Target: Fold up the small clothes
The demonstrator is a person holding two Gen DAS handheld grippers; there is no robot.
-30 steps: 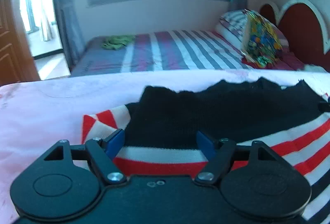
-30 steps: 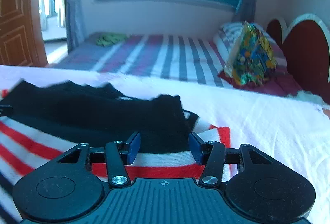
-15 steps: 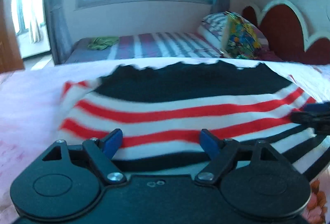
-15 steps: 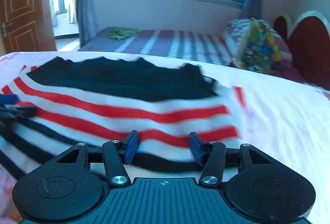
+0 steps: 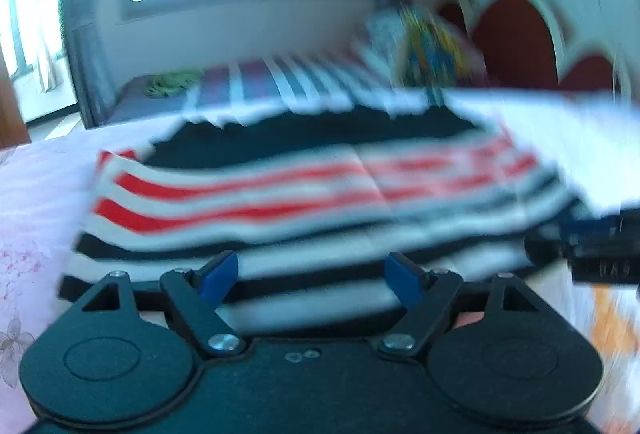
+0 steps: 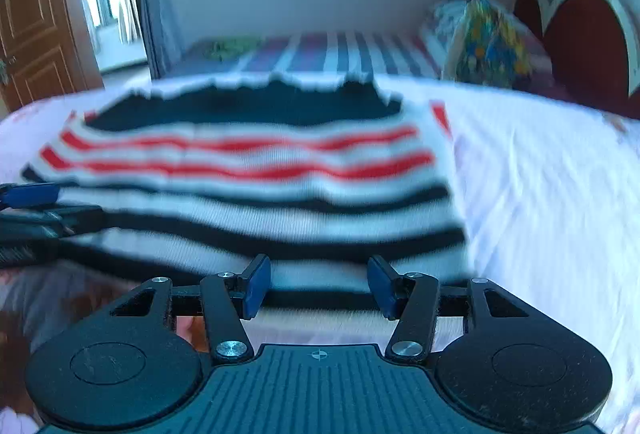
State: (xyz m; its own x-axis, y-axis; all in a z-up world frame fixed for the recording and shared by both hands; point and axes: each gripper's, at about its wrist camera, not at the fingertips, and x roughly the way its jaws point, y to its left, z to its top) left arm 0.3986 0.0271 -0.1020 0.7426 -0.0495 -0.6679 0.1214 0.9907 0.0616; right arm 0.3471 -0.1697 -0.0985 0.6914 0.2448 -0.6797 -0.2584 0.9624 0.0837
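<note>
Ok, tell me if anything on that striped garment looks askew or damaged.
Nothing clearly wrong. The striped garment lies spread on the white bedcover, with its black far edge looking jagged, though blur hides whether that is fraying.

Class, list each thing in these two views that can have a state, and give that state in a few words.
Striped garment: spread flat on the bed, unfolded.
Left hand-held gripper: open, holding nothing.
Right hand-held gripper: open, holding nothing.
Door: cannot tell.
</note>
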